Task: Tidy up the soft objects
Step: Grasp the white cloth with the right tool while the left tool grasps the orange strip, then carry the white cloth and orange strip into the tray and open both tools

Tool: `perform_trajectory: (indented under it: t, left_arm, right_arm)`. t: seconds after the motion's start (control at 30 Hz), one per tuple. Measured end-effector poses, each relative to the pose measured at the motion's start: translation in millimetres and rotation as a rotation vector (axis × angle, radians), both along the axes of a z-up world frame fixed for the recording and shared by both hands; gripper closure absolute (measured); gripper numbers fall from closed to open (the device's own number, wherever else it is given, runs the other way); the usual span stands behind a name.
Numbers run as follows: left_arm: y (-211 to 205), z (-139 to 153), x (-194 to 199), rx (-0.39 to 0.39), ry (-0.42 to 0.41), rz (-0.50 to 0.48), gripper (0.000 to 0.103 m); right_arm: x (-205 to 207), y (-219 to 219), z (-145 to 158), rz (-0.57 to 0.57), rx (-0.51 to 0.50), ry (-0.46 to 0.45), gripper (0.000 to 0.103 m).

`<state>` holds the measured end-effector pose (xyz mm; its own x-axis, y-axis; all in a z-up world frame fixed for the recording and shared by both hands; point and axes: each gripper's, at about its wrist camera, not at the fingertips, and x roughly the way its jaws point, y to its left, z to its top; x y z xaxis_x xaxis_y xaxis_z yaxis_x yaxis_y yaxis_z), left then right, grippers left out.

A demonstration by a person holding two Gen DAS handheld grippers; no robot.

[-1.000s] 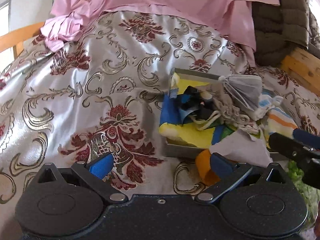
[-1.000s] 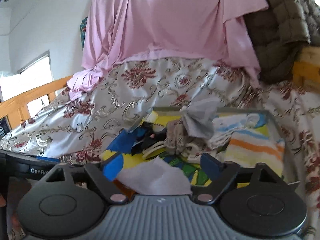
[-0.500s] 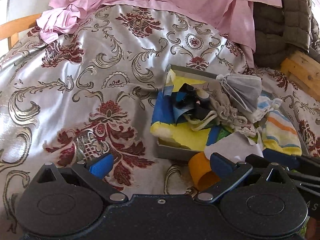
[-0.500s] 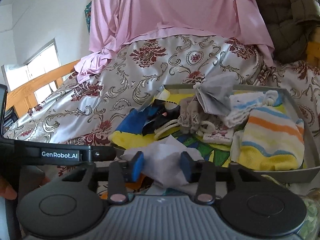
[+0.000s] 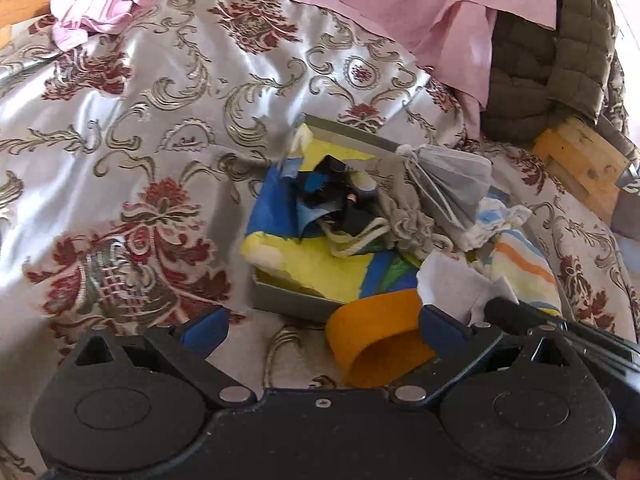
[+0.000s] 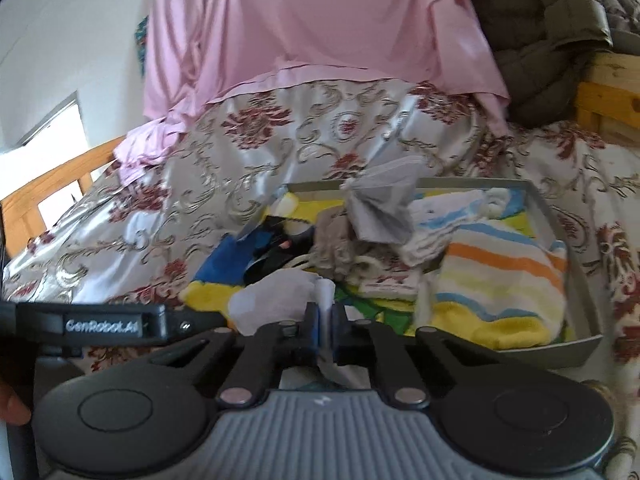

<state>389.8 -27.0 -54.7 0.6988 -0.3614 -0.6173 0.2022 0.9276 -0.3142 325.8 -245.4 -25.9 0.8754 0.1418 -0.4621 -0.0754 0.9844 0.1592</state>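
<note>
A grey tray (image 6: pixel 576 264) lies on the patterned bedspread (image 5: pixel 160 120), holding a striped sock (image 6: pixel 500 276), a grey pleated cloth (image 6: pixel 384 208), a drawstring pouch (image 5: pixel 404 220) and a yellow-blue cloth (image 5: pixel 316 268). My right gripper (image 6: pixel 326 320) is shut on a pale lavender cloth (image 6: pixel 276 296) at the tray's near edge; the cloth also shows in the left wrist view (image 5: pixel 452 280). My left gripper (image 5: pixel 320 326) is open, with an orange band (image 5: pixel 380 336) lying between its fingers just in front of the tray (image 5: pixel 288 300).
A pink sheet (image 6: pixel 320 32) hangs at the back. An olive quilted jacket (image 5: pixel 552 64) lies at the back right over a wooden frame (image 5: pixel 580 160). A wooden rail (image 6: pixel 52 184) runs on the left.
My right gripper has closed from wide open onto the lavender cloth. My left gripper has shifted slightly, staying open by the orange band.
</note>
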Motion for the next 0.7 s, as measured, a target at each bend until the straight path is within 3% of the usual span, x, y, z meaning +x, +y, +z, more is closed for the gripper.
perform_trajectory:
  t: [0.27, 0.4, 0.57, 0.7]
  left_arm:
    - [-5, -8, 9, -0.104, 0.082, -0.028, 0.004]
    - [-3, -16, 17, -0.209, 0.157, 0.012, 0.008]
    - [1, -24, 23, -0.332, 0.226, 0.04, 0.025]
    - [0, -28, 26, -0.387, 0.254, 0.063, 0.032]
  right_arm:
    - [6, -19, -3, -0.034, 0.056, 0.027, 0.097]
    - [7, -20, -5, -0.036, 0.065, 0.03, 0.097]
    - [9, -21, -6, -0.036, 0.066, 0.038, 0.097]
    - [9, -21, -7, -0.035, 0.067, 0.042, 0.097]
